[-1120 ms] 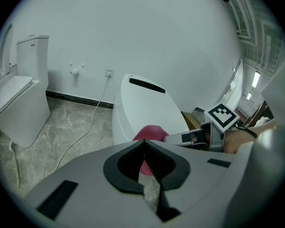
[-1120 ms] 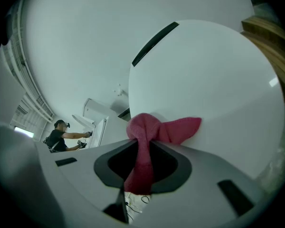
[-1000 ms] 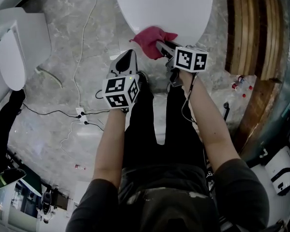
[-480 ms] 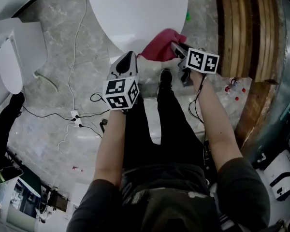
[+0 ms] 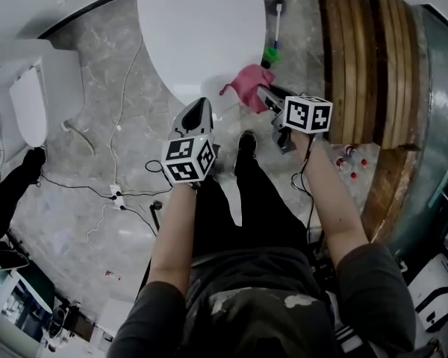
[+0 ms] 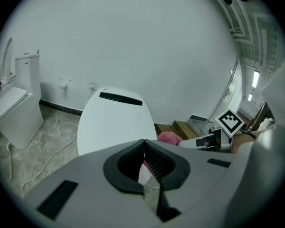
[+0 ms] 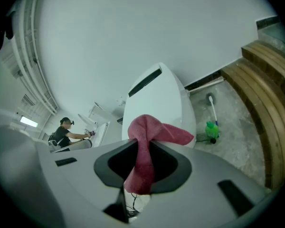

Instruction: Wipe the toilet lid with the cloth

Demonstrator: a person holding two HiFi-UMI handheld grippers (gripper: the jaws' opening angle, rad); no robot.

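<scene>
Both units have backed off the lid: left gripper fingers closed empty, right gripper fingers clamping the cloth beside the lid's front rim, so wiping looks finished.

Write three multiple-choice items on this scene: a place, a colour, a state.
1. Where does the toilet brush stand? A on a shelf; B on the floor beside the toilet; C in a bucket.
2. The cloth's colour? A blue; B white; C pink.
3. The left claw is: A shut, empty; B shut on the cloth; C wide open.
Key: B, its green base sits on the floor; C, pink folds hang from the right claw; A, its jaws meet with nothing between.
</scene>
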